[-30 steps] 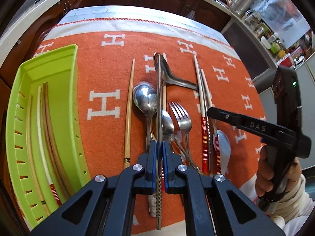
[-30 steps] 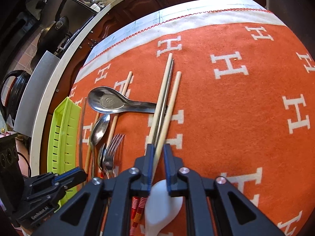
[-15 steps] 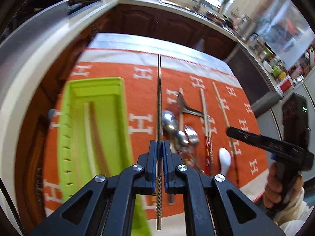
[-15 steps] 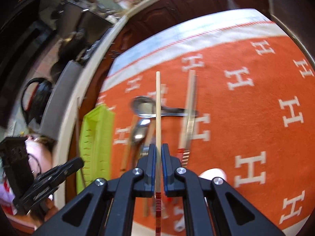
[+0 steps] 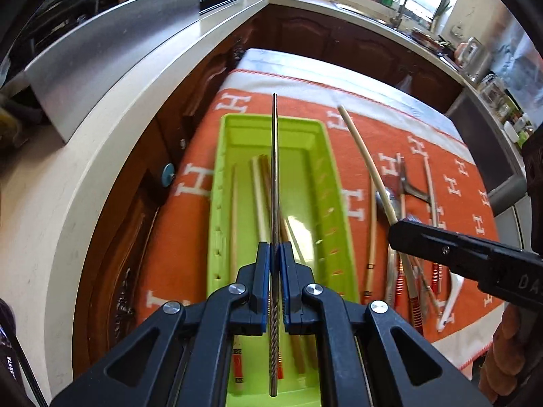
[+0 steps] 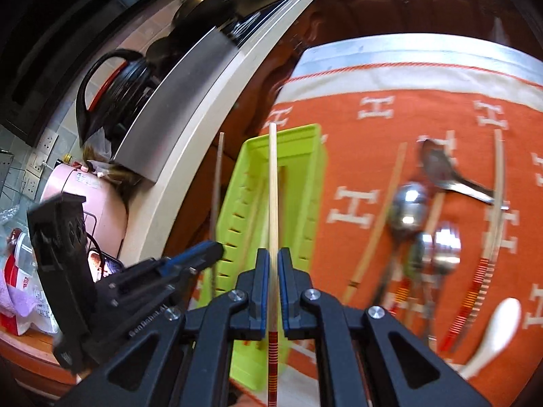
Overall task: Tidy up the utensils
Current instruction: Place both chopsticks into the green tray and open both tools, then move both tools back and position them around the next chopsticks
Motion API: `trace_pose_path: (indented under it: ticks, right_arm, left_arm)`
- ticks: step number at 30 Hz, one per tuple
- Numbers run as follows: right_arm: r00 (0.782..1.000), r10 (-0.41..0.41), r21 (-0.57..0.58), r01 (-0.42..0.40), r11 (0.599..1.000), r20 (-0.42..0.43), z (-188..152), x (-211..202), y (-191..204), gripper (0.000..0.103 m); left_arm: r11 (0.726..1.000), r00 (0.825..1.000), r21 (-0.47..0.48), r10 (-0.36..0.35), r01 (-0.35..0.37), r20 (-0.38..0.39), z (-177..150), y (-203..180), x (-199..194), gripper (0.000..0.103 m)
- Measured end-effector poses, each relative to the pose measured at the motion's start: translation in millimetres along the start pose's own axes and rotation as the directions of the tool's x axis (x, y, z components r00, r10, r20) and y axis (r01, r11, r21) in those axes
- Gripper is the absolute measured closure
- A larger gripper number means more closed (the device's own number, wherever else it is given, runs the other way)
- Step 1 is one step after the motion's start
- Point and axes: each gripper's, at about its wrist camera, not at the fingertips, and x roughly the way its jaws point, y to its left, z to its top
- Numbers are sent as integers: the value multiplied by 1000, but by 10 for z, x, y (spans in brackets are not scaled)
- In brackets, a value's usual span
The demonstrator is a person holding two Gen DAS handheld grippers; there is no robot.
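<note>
My left gripper (image 5: 275, 250) is shut on a metal chopstick (image 5: 275, 169) and holds it lengthwise above the green tray (image 5: 319, 169), which holds several wooden chopsticks (image 5: 258, 196). My right gripper (image 6: 274, 257) is shut on a pale wooden chopstick (image 6: 273, 186) with red stripes at its end, above the tray's (image 6: 305, 176) near end. The right gripper (image 5: 397, 234) and its chopstick (image 5: 366, 156) show in the left wrist view, right of the tray. The left gripper (image 6: 217, 247) shows in the right wrist view, left of the tray.
Spoons (image 6: 407, 203), a fork (image 6: 444, 244), a ladle spoon (image 6: 441, 169), striped chopsticks (image 6: 488, 237), a bamboo chopstick (image 6: 380, 224) and a white spoon (image 6: 495, 332) lie on the orange cloth (image 6: 424, 108). A counter edge (image 5: 112, 156) runs left of the table.
Both grippers lifted their chopsticks off the cloth and moved left over the green tray. The remaining utensils now lie to the right in both views.
</note>
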Motion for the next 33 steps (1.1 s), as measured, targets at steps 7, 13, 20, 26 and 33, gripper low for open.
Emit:
trace_pose_path:
  ticks: [7,13,20,26,33]
  right_arm:
    - [999,-4,-17,4,1000,-32,2,233,142,96]
    - [999,-47,-34,47,998,-6,37,138,94,96]
    - [989,-135,-77,140,987,62,47,-205,-95,96]
    - [976,-187,-55,195,979,115,23,-531,-317,96]
    - [944,-264,-73,283,956,196,-54,-958,-467,96]
  left_arm:
    - [999,1000,-32,5,-4,17,-6,99,19,82]
    - [1000,1000,-20,-17,18,21,21,52,13,81]
    - [998,997,11,-65,65,30,79,-137,-43,80]
    - [993,993,53,-107,105,41,124,-369,-113,78]
    - [984,988,109,-146,140,44,180,-742,-152,72]
